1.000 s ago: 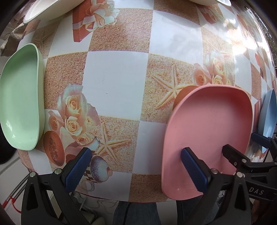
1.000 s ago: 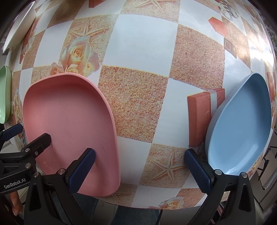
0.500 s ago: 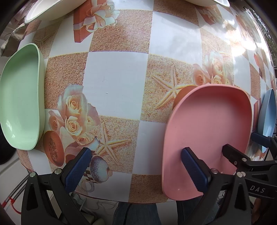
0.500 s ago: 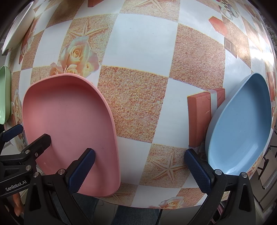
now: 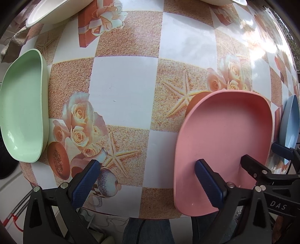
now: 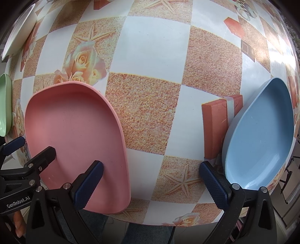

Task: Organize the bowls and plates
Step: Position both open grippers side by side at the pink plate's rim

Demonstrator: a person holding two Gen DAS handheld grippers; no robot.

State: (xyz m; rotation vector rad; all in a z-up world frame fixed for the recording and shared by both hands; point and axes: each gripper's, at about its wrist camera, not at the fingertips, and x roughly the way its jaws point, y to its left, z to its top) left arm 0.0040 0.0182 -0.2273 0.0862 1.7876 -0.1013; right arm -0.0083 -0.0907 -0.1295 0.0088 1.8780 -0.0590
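A pink plate [image 5: 225, 142] lies at the table's near edge, between a green plate [image 5: 20, 105] on the left and a blue plate [image 6: 260, 135] on the right. My left gripper [image 5: 148, 184] hovers open at the near edge, its right finger over the pink plate's near left part. My right gripper [image 6: 150, 184] is open too, its left finger over the pink plate [image 6: 75, 135] and its right finger just left of the blue plate. Neither holds anything. Each gripper shows at the edge of the other's view.
A cream dish [image 5: 56, 11] sits at the far left and another white dish [image 5: 225, 1] at the far edge. The tablecloth [image 5: 127, 78] is checked with roses and starfish. A person's legs [image 5: 146, 232] stand below the near table edge.
Both grippers have stayed open and nearly still; the left wrist view has shifted very slightly, and the plates have not moved.
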